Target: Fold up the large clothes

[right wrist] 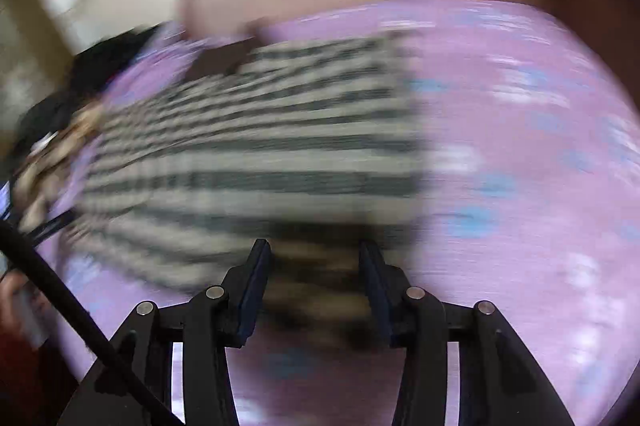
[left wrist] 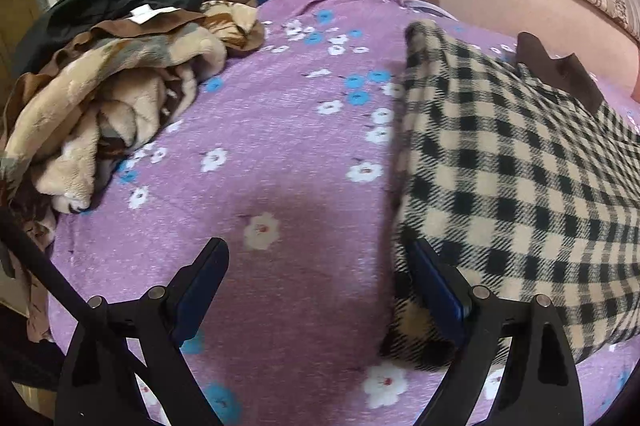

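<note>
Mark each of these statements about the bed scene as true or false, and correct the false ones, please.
1. The checked garment lies on a purple flowered sheet. True.
2. The left gripper is clamped on the checked garment. False: its jaws stand wide open over the sheet, with the cloth only beside one finger.
3. A crumpled beige and brown blanket lies away from the garment. True.
4. The sheet is plain white. False: it is purple with white and blue flowers.
5. The near edge of the garment lies between the fingers of the right gripper. True, though that view is blurred.
</note>
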`<state>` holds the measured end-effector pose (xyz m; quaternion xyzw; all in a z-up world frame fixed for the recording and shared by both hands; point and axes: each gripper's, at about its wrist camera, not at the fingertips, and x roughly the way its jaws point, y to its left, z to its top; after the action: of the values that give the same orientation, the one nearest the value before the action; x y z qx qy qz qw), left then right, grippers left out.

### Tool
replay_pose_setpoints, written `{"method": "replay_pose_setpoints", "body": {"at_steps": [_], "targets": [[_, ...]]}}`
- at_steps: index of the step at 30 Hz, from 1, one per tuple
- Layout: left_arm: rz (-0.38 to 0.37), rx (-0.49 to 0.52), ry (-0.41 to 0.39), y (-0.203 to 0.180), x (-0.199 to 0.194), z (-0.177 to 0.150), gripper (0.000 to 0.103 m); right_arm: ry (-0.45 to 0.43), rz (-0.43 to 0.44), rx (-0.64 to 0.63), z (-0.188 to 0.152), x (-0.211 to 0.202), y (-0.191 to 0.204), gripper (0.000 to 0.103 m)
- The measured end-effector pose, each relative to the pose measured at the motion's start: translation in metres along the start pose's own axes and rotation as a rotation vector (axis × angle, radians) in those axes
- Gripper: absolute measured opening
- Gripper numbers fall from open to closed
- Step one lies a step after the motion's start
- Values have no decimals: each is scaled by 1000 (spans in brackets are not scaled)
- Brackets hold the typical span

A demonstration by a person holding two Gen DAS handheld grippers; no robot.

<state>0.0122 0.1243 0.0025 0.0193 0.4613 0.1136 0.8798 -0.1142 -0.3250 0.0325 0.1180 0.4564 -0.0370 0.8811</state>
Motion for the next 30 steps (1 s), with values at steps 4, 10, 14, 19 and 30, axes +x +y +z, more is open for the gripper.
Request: {"method": "replay_pose_setpoints", "body": {"at_steps": [4, 10, 14, 19, 30], "targets": [[25, -15, -26, 6, -9, -1, 91, -74, -38, 63, 9, -23, -18, 55], [36, -37, -84, 14, -25, -1, 91, -173, -9, -148, 19, -39, 63, 57], [8, -64, -98, 18, -31, 0, 91, -183, 6, -341, 4, -32, 135, 59], [-32, -91, -146, 22, -45, 0, 91, -147, 68, -487, -32, -25, 196, 60], [-83, -117, -124, 22, -44, 2, 91, -77, 98, -577, -63, 4, 229, 60]]}}
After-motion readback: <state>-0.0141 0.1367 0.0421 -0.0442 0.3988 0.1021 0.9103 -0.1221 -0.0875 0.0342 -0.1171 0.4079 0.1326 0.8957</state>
